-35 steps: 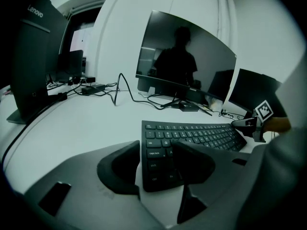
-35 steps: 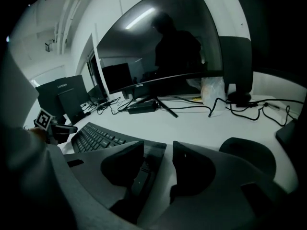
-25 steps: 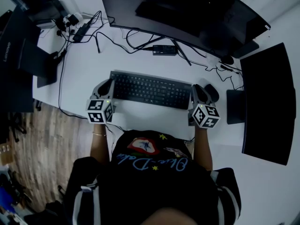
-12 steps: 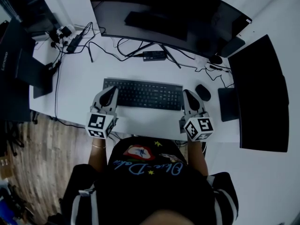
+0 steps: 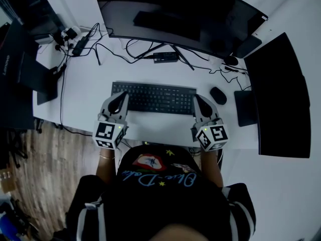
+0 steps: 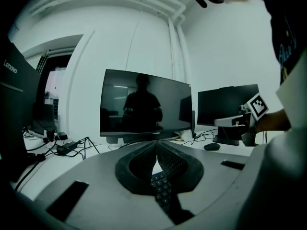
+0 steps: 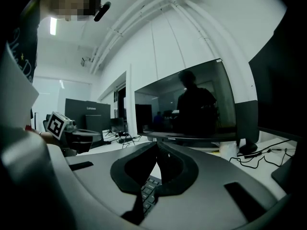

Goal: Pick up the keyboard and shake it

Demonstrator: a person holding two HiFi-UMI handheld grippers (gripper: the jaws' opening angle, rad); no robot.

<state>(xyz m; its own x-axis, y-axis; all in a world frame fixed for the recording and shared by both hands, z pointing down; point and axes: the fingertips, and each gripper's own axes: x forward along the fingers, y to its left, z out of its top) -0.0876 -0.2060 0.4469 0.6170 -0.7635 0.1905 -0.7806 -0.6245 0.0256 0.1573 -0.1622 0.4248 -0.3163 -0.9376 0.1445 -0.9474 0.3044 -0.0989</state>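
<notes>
A black keyboard lies flat on the white desk, in front of the person. My left gripper points at its left end, tips over the near left corner. My right gripper mirrors it at the right end. In the left gripper view the jaws meet at their tips, and a strip of the keyboard's keys shows low in the slit between them. The right gripper view shows the same: tips together, the keyboard's keys below. Nothing sits between either pair of pads.
A black mouse lies just right of the keyboard. Behind it stand a wide curved monitor, loose cables and a small black box. A second dark screen is at the right and a power strip at the back left.
Both grippers have moved in from beside the keyboard to its two ends, and their jaws have closed. The head camera has shifted a little; the keyboard now lies straighter across the view.
</notes>
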